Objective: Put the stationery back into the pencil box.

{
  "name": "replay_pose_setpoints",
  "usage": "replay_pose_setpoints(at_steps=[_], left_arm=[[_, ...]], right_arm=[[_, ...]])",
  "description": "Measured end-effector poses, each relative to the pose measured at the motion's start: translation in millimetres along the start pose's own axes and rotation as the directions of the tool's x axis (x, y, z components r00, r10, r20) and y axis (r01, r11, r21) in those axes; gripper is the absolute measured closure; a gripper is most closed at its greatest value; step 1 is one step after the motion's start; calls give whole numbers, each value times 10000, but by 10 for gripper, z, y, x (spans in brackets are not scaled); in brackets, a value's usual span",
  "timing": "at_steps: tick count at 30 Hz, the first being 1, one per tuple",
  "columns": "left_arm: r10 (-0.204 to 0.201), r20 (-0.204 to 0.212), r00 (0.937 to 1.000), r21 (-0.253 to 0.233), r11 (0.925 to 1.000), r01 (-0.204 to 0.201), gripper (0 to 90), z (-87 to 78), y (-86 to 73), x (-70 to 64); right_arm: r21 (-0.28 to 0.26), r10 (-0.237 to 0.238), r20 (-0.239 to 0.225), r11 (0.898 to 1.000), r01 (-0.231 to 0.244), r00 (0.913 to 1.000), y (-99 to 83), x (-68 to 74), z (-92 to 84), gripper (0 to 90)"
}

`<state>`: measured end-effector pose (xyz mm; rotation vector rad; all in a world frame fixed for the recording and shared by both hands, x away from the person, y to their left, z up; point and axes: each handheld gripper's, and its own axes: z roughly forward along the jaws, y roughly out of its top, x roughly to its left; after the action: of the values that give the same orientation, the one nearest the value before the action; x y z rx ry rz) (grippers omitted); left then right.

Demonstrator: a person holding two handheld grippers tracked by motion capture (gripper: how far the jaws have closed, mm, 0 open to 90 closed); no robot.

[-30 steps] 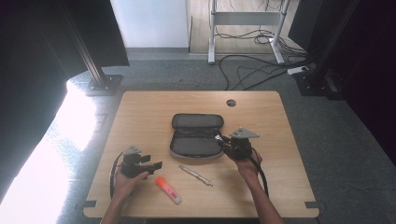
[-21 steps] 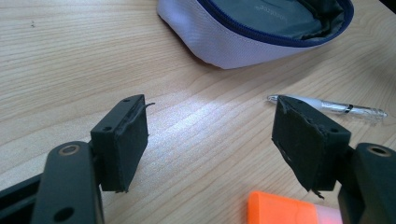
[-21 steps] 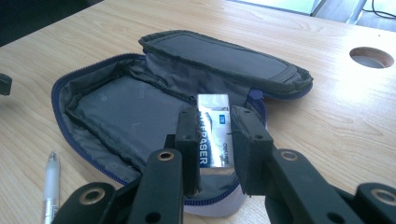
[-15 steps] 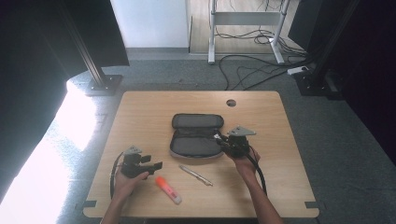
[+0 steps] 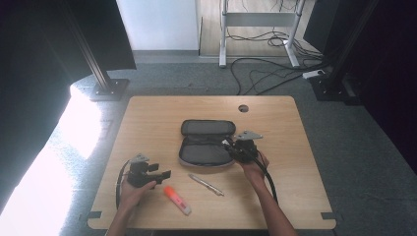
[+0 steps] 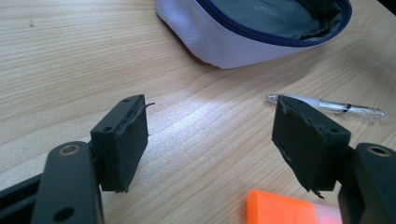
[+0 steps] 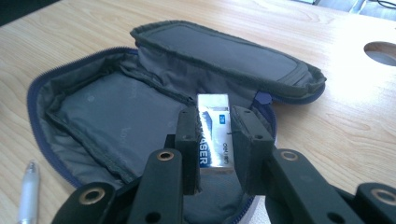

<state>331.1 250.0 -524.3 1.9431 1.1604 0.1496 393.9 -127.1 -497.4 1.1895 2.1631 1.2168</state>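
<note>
on the wooden table (image 5: 147, 118), near the middle: open pencil case (image 5: 205, 142), lid flap folded back toward the far side, grey lining showing, blue zip round the rim. above the case's right end: right gripper (image 7: 215, 140) clamped on a white eraser (image 7: 214, 135) in a blue-printed sleeve, pads pressing both long sides, eraser upright between them and poised over the open compartment near the fold of the flap; whether touching the lining, cannot tell. in the high view, same right gripper (image 5: 230, 146) at the case's right edge, hand behind it, cable trailing back along the forearm. toward the near left: left gripper (image 5: 164, 173) resting low over the table, jaws spread wide, nothing between them, bare wood under the gap in the left gripper view (image 6: 210, 140). just right of it: orange highlighter (image 5: 177, 199), lying flat on the near side. between highlighter and case: clear pen (image 5: 206, 184), slanted, apart from both. round cable hole (image 5: 243, 108) in the far right part of the tabletop.
</note>
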Motion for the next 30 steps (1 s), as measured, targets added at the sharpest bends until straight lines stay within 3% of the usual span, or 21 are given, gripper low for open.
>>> replay_pose_setpoints(at_steps=[13, 21, 25, 30], left_arm=[[-6, 11, 10000, 44, 10000, 5, 274, 5, -2, 2], [-17, 20, 10000, 28, 10000, 17, 273, 4, -2, 3], [-21, 15, 10000, 36, 10000, 21, 273, 5, -2, 7], [-21, 26, 10000, 23, 10000, 20, 273, 1, -1, 9]], right_arm=[[534, 33, 159, 9986, -41, 9999, -63, -19, 183, 725], [895, -468, 421, 9951, 429, 9980, -94, 25, 260, 723], [946, -446, 495, 9947, 398, 9978, -102, 11, 274, 717], [984, -620, 601, 9936, 559, 9963, -102, 24, 270, 603]])
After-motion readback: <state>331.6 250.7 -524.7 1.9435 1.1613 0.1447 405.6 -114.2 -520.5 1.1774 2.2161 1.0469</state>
